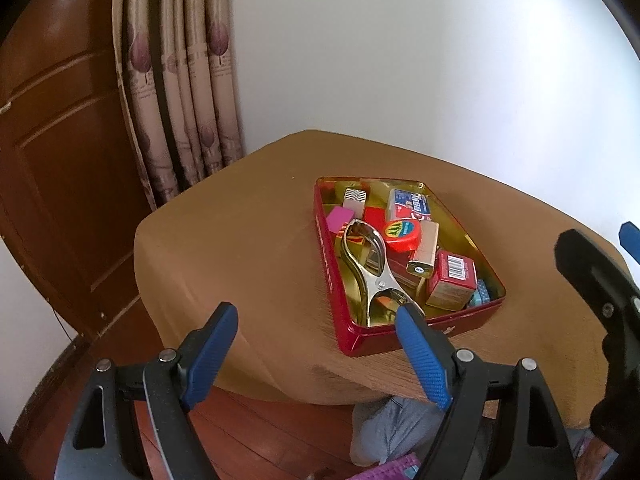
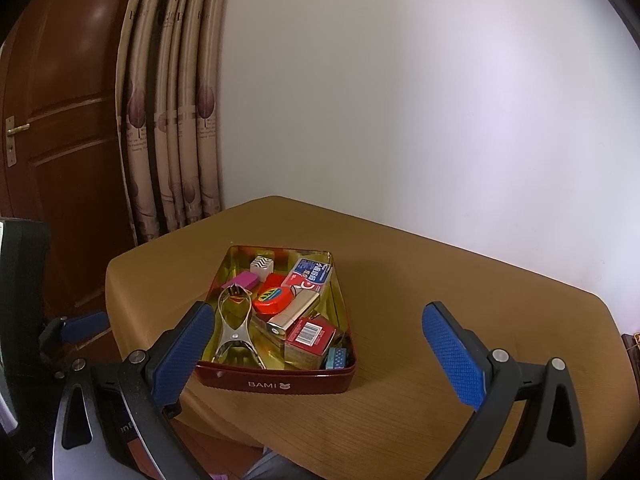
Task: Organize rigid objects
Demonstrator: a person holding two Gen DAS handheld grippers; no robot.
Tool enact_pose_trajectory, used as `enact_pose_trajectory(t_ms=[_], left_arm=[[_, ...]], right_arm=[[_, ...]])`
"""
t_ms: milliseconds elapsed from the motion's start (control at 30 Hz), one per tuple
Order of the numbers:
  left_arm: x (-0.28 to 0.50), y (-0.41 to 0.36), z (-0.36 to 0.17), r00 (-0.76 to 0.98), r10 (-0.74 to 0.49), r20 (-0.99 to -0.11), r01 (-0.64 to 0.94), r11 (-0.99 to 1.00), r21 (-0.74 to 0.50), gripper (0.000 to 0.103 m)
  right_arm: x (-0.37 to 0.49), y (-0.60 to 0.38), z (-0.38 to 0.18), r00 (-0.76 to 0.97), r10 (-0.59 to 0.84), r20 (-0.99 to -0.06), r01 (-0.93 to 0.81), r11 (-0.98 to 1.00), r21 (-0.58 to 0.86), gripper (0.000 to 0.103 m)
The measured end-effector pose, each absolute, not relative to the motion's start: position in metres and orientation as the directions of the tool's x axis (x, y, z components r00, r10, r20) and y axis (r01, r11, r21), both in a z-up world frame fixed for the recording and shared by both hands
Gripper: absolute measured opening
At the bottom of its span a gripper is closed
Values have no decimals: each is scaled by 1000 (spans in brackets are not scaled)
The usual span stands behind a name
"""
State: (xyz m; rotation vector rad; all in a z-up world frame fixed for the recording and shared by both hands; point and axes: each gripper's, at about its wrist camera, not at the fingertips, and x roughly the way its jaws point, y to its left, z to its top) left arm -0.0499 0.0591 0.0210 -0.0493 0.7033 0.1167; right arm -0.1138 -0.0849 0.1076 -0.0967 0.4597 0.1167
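Note:
A red tin box (image 1: 332, 276) (image 2: 276, 382) with a gold inside sits on the brown-covered table (image 1: 240, 240) (image 2: 440, 300). It holds several small things: a metal clamp tool (image 1: 368, 268) (image 2: 234, 328), a round red case (image 1: 402, 234) (image 2: 272, 298), a pink eraser (image 1: 340, 218) (image 2: 242, 280), a gold lighter (image 1: 424, 254) (image 2: 294, 314), a red carton (image 1: 452, 280) (image 2: 310, 338) and a toothpaste box (image 1: 408, 202) (image 2: 310, 276). My left gripper (image 1: 316, 354) is open and empty, above the tin's near corner. My right gripper (image 2: 320, 356) is open and empty, in front of the tin.
A white wall stands behind the table. A curtain (image 1: 180, 80) (image 2: 172, 120) and a brown wooden door (image 1: 60, 140) (image 2: 60, 120) are at the left. Wooden floor (image 1: 260, 432) shows below the table edge. The right gripper's body (image 1: 600, 312) shows at the right of the left wrist view.

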Motion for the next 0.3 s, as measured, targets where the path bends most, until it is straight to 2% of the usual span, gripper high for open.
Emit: enact_pose_trajectory(t_ms=[200, 300], left_arm=[[-54, 56, 26, 770, 89, -632, -111, 994, 4, 84], [-50, 53, 25, 745, 98, -660, -106, 994, 29, 84]], right_arm=[[-113, -88, 110, 891, 95, -444, -132, 990, -53, 103], [-113, -90, 111, 893, 94, -440, -127, 991, -47, 103]])
